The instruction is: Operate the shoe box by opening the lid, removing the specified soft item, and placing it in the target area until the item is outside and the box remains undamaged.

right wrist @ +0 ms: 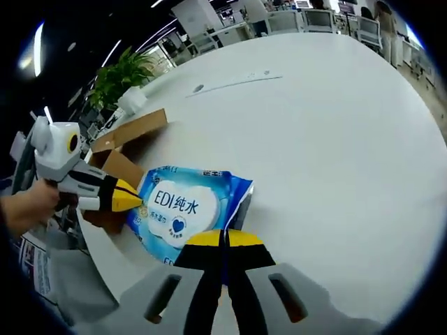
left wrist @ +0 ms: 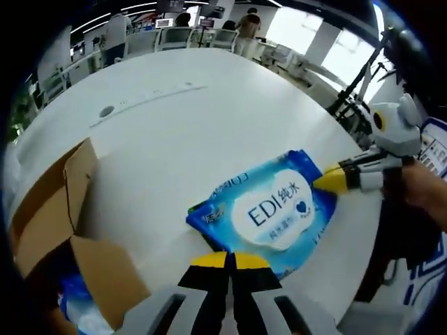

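You are working in an open office: ceiling strip lights, rows of desks and chairs [left wrist: 174, 36] beyond the far edge of the white table [left wrist: 181, 125], people standing back there, and bright windows [left wrist: 335, 42] off to one side. In the right gripper view a leafy potted plant [right wrist: 120, 75] stands past the table edge, beyond the box.

The white table is your landmark. It is wide, round-edged and glossy, with a thin seam and a small round grommet [left wrist: 106, 111] in its top.

The brown cardboard shoe box [left wrist: 59, 209] sits on the table near its edge with its flaps standing open; something blue and white shows inside it in the left gripper view, too blurred to name.

The blue pack of wet wipes [left wrist: 276, 209], with a white oval label reading "EDI", lies flat on the table top, outside the box and just beside it.

Your left gripper [left wrist: 229, 259] has its yellow-tipped jaws pressed together at one edge of the pack; whether they pinch the wrapper you cannot tell from here. Your right gripper [right wrist: 223, 238] likewise has its jaws closed against each other at the opposite edge of the pack, with the grip itself not clear
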### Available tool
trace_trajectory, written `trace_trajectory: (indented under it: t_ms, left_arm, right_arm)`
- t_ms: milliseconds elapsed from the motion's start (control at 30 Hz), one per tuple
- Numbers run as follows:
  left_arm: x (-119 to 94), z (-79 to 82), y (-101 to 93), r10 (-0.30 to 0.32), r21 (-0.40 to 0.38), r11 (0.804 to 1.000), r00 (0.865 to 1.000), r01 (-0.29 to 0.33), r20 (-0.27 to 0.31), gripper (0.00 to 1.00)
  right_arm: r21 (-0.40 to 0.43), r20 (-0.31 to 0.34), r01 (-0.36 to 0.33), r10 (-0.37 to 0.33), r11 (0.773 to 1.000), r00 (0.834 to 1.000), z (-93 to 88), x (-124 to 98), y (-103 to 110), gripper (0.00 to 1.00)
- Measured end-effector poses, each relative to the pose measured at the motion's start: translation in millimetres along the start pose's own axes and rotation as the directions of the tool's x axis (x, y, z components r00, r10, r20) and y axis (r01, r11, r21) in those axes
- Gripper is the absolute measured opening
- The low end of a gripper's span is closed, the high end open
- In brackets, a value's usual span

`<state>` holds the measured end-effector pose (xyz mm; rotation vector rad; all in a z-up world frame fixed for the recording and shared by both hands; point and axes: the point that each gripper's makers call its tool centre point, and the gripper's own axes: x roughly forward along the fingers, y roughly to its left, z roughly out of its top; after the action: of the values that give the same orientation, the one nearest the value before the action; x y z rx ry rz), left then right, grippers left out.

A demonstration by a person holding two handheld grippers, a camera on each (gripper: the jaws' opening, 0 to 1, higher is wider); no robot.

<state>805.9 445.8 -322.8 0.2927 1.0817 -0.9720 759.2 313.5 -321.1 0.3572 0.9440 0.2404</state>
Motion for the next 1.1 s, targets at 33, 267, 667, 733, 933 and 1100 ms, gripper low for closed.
trace_trajectory:
  t_ms: [33,267,667,733,933,1100]
  left_arm:
    - [0.3,-0.4,0.4,-0.001,-0.005,1.0,1.0,0.001,0.001,0.0]
    - [0.5,-3.2,-1.6,-0.002,0.005,1.0,1.0,0.002,-0.001,0.01]
    - [-4.8,-1.6,-3.3,0.001,0.032,0.999,1.0,-0.001,0.017,0.09]
    - [-6.5,-1.2,-5.8,-0.005,0.036,0.999,1.0,0.005,0.02,0.11]
    - [-15.2,2.9,-10.5,-0.015,0.044,0.999,0.999,0.013,0.044,0.18]
    - [-26.6,9.7,-22.0,-0.044,0.061,0.997,0.996,0.039,0.075,0.26]
  right_arm:
    - [0.0,0.0,0.0,0.0,1.0,1.0,0.4,0.6,-0.8,0.0]
    - [0.017,0.008,-0.011,0.011,1.0,1.0,2.0,1.6,-3.9,0.0]
    - [0.008,0.023,-0.009,0.008,1.0,1.0,1.8,-0.4,-3.5,0.08]
    - [0.006,0.027,-0.005,0.005,1.0,1.0,2.0,-2.3,-3.7,0.1]
    - [-0.003,0.039,0.004,-0.004,1.0,0.999,5.6,-9.0,-3.4,0.2]
    - [-0.019,0.052,0.005,-0.004,1.0,0.999,8.0,-19.6,1.4,0.35]
